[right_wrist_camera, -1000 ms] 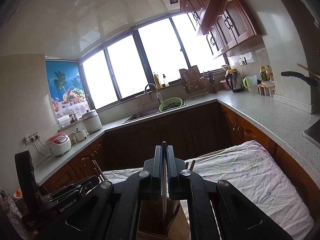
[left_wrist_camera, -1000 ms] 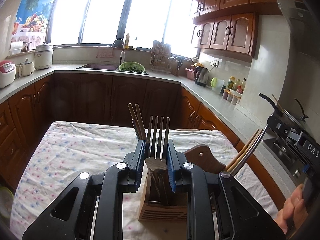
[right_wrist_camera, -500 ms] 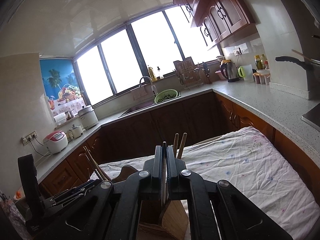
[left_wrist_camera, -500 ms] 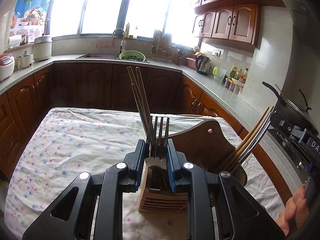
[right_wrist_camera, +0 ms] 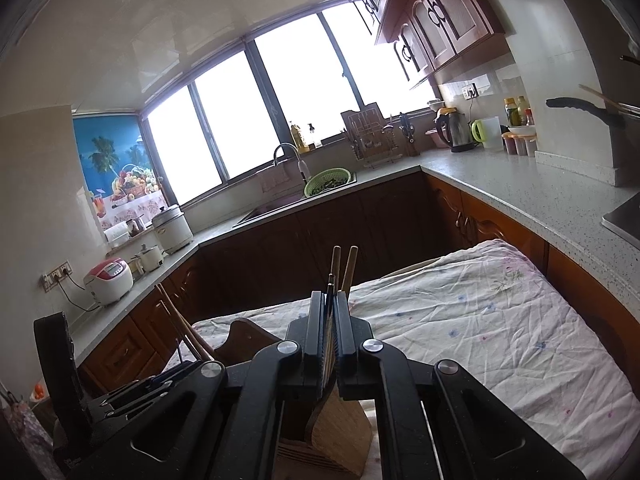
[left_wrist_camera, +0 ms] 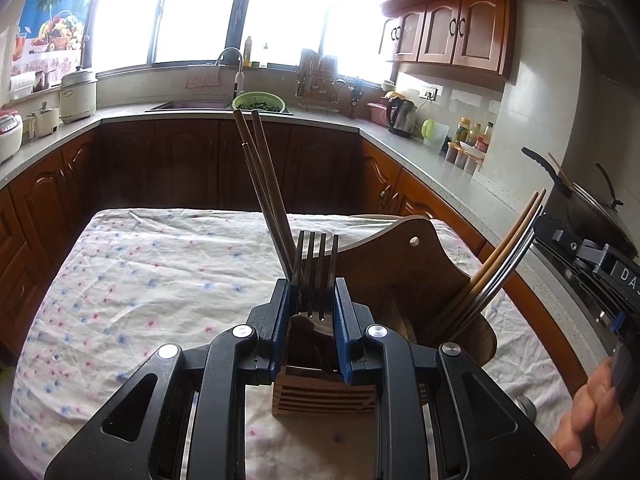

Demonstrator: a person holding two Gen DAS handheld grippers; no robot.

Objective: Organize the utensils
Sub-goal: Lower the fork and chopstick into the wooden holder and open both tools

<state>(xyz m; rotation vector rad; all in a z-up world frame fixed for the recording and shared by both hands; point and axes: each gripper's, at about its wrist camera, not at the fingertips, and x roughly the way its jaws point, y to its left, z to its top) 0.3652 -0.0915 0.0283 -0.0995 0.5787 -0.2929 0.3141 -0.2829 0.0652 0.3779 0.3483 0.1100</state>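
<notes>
Here my left tongs (left_wrist_camera: 313, 300) pinch a metal fork (left_wrist_camera: 316, 258) by its neck, prongs up, directly over the wooden holder (left_wrist_camera: 324, 394) standing on the cloth-covered surface (left_wrist_camera: 140, 280). Dark chopsticks (left_wrist_camera: 262, 184) lean out of the holder just behind the fork. To the right, a rounded wooden part (left_wrist_camera: 400, 264) of the holder carries a bunch of wood and metal handles (left_wrist_camera: 504, 256) slanting outward. The fork's handle is hidden behind my tongs, so I cannot tell which slot it is over.

My right tongs (right_wrist_camera: 330, 312) are pressed together on a thin utensil (right_wrist_camera: 329, 300) seen edge-on; what kind it is I cannot make out. Two wooden sticks (right_wrist_camera: 343, 266) poke up just behind it. The holder (right_wrist_camera: 340, 428) shows below, mostly blocked by the tongs. A hand (left_wrist_camera: 588, 412) is cut off at the left view's right edge.
</notes>
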